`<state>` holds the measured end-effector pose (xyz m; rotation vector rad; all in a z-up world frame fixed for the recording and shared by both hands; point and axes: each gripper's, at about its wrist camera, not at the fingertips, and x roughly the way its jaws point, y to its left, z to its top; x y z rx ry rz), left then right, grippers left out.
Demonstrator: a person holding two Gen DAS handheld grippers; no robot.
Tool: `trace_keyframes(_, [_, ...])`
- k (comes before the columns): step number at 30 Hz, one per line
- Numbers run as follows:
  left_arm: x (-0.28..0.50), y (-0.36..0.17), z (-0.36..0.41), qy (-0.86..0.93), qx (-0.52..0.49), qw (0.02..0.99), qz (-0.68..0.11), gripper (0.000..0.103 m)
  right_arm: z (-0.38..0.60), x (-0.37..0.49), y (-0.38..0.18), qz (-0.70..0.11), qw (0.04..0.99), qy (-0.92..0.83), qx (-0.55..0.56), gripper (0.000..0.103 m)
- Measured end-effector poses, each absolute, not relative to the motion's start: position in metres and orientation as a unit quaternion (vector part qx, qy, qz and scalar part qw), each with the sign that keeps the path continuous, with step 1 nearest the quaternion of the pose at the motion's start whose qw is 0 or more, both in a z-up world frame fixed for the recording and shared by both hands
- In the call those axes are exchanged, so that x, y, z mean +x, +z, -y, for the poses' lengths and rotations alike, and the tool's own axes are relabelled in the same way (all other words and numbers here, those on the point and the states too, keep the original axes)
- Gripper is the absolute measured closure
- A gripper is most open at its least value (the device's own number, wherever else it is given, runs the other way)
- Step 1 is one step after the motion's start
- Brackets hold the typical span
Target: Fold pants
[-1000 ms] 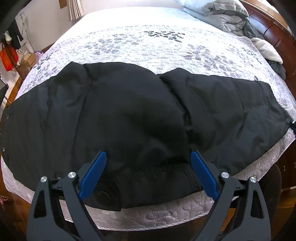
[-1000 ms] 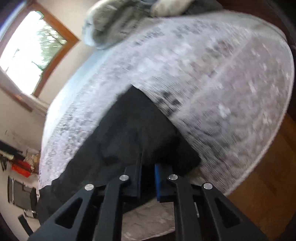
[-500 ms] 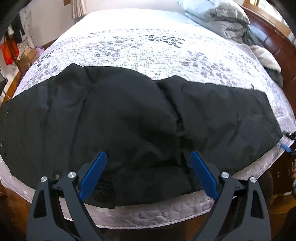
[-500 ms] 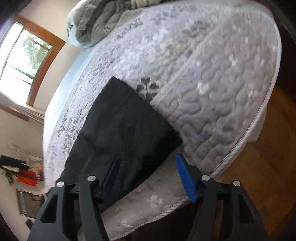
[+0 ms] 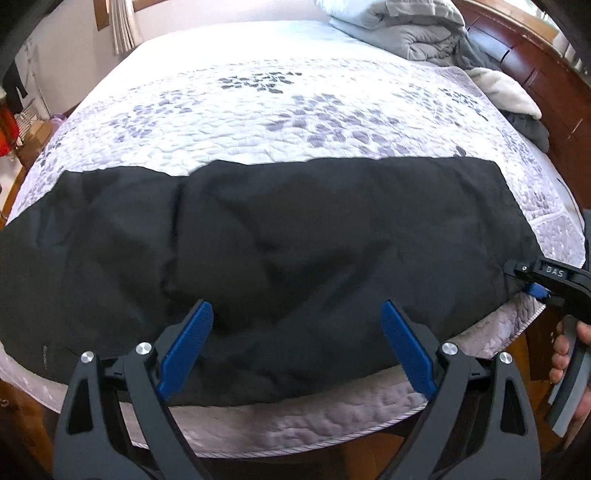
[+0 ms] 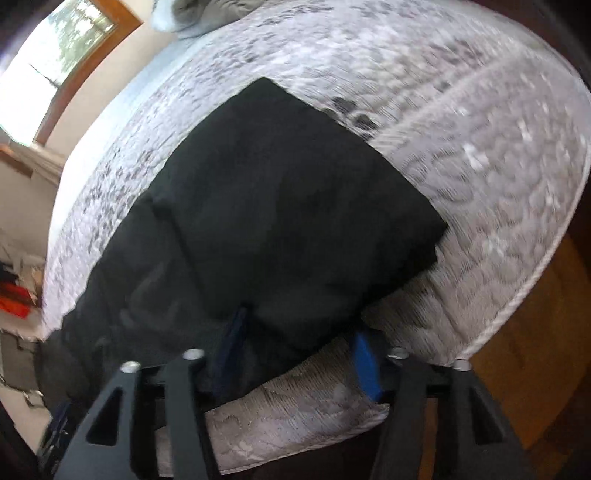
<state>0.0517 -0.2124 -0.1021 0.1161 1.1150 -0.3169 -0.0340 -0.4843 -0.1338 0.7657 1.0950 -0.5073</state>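
Observation:
Black pants point(image 5: 295, 236) lie flat across the near side of a bed, running left to right along its edge. My left gripper point(image 5: 295, 350) hovers open over the pants' near edge, its blue pads point(image 5: 186, 350) wide apart and gripping nothing. My right gripper point(image 6: 299, 354) is at the leg end point(image 6: 388, 229), where its jaws are closing with the hem corner between the blue pads point(image 6: 364, 365), which are still apart. The left wrist view also shows the right gripper point(image 5: 535, 284) at the far right, held by a hand point(image 5: 569, 350).
The bed's quilt point(image 5: 280, 110) is white with a grey leaf print. A grey duvet point(image 5: 413, 33) and other bedding are piled at the head, by a wooden headboard point(image 5: 546, 70). Wooden floor point(image 6: 535, 314) lies beyond the bed's corner. Clutter point(image 5: 11, 133) stands at the far left.
My left gripper slid right along the pants, and the waistband left its fingers' gap. My right gripper let go of the hem, opened wide, then narrowed around the hem corner.

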Motion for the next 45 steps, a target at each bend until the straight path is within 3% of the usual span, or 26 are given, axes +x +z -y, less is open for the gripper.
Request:
trace_keyframes(1, [0.052, -0.104, 0.215, -0.147, 0.052, 0.834, -0.530, 0.011, 0.484, -0.031, -0.131, -0.502, 0.760, -0.236, 0.338, 0.073])
trace_keyframes(2, [0.052, -0.105, 0.215, -0.143, 0.051, 0.833, -0.532, 0.011, 0.483, -0.029, -0.127, -0.500, 0.768, -0.238, 0.322, 0.088])
trace_keyframes(3, [0.054, -0.107, 0.215, -0.137, 0.050, 0.833, -0.533, 0.011, 0.481, -0.028, -0.122, -0.497, 0.774, -0.234, 0.313, 0.094])
trace_keyframes(9, [0.061, -0.115, 0.206, -0.106, 0.034, 0.838, -0.534, 0.011, 0.487, -0.014, -0.077, -0.439, 0.830, -0.224, 0.261, 0.097])
trace_keyframes(12, [0.065, -0.120, 0.204, -0.096, 0.033, 0.839, -0.535, 0.011, 0.496, -0.011, -0.070, -0.435, 0.832, -0.250, 0.238, 0.097])
trace_keyframes(16, [0.065, -0.129, 0.203, -0.097, 0.034, 0.833, -0.544, 0.011, 0.511, -0.008, -0.114, -0.478, 0.795, -0.264, 0.263, 0.095])
trace_keyframes(18, [0.064, -0.130, 0.202, -0.099, 0.043, 0.832, -0.544, 0.011, 0.510, -0.011, -0.122, -0.500, 0.787, -0.265, 0.245, 0.072])
trace_keyframes(20, [0.063, -0.129, 0.200, -0.099, 0.046, 0.834, -0.541, 0.011, 0.507, -0.020, -0.117, -0.501, 0.788, -0.267, 0.238, 0.067])
trace_keyframes(25, [0.065, -0.123, 0.187, -0.086, 0.030, 0.839, -0.536, 0.011, 0.487, -0.036, -0.080, -0.493, 0.799, -0.289, 0.186, 0.067])
trace_keyframes(30, [0.065, -0.119, 0.183, -0.074, 0.004, 0.841, -0.536, 0.011, 0.436, -0.009, -0.052, -0.467, 0.852, -0.174, 0.157, 0.067])
trace_keyframes(41, [0.072, -0.131, 0.184, -0.051, 0.029, 0.837, -0.544, 0.011, 0.403, 0.051, -0.131, -0.568, 0.800, -0.148, 0.127, 0.069])
trace_keyframes(45, [0.072, -0.138, 0.177, -0.051, 0.052, 0.838, -0.540, 0.011, 0.407, 0.049, -0.130, -0.565, 0.798, -0.154, 0.140, 0.069])
